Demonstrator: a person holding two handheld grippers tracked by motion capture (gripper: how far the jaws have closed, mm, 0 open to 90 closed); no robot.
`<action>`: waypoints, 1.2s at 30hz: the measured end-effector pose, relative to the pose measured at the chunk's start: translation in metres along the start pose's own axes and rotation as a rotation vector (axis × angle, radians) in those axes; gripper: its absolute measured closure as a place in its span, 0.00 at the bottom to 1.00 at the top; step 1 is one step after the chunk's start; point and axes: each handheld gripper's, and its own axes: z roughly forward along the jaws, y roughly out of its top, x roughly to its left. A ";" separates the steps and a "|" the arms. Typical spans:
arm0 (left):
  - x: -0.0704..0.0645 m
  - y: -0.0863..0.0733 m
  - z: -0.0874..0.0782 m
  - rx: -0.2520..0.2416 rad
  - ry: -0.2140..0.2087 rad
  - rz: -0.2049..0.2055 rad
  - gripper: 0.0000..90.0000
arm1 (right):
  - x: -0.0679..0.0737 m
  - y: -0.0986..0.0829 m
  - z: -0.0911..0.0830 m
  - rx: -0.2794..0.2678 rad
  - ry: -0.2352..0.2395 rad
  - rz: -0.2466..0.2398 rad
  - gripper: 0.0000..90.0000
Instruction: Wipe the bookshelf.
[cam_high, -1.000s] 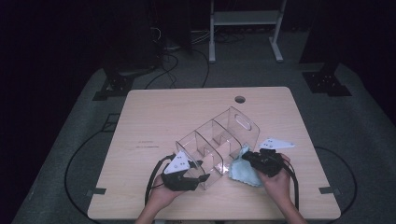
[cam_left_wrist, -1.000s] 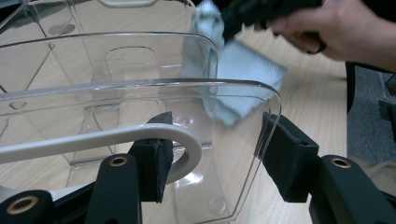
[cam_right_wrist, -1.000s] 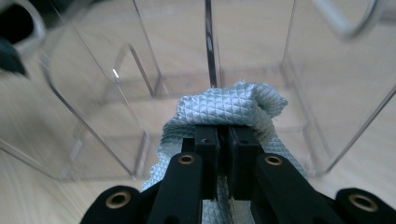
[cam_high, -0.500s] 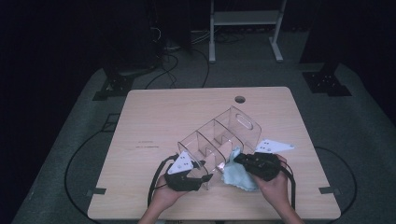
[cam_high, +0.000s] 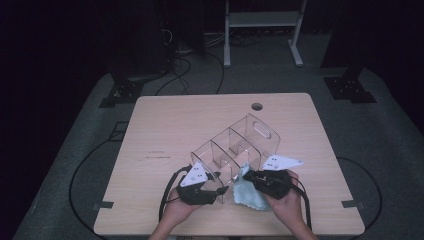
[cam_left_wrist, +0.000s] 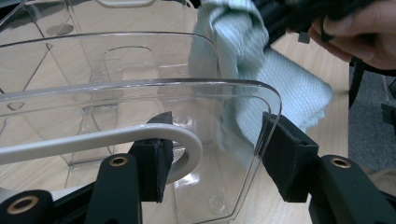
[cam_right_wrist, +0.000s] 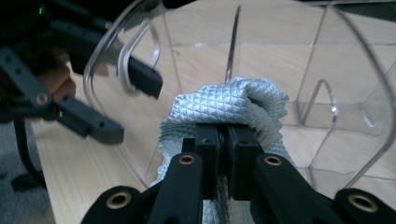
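The right gripper (cam_right_wrist: 223, 140) has its fingers pressed together on the light blue cloth (cam_right_wrist: 224, 105), held against the clear organizer (cam_high: 235, 150) near the tabletop's (cam_high: 165, 125) near edge. The left gripper (cam_left_wrist: 212, 154) has its fingers apart, straddling the organizer's near end wall. No writing is readable.

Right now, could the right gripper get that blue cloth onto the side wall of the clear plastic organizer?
Probably yes. The right gripper, shut on the light blue cloth, sits right beside the clear organizer, whose near wall stands open to it; the left gripper straddles the end wall without blocking.
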 end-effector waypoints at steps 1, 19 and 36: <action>0.000 0.000 0.000 -0.001 0.001 -0.002 0.51 | 0.000 0.001 -0.001 -0.006 -0.004 0.009 0.94; 0.000 0.000 0.000 0.001 0.002 0.000 0.51 | 0.001 -0.011 0.005 0.035 -0.037 -0.012 0.94; 0.000 0.000 0.000 0.002 0.010 -0.004 0.51 | -0.006 -0.035 0.026 0.113 -0.021 0.042 0.94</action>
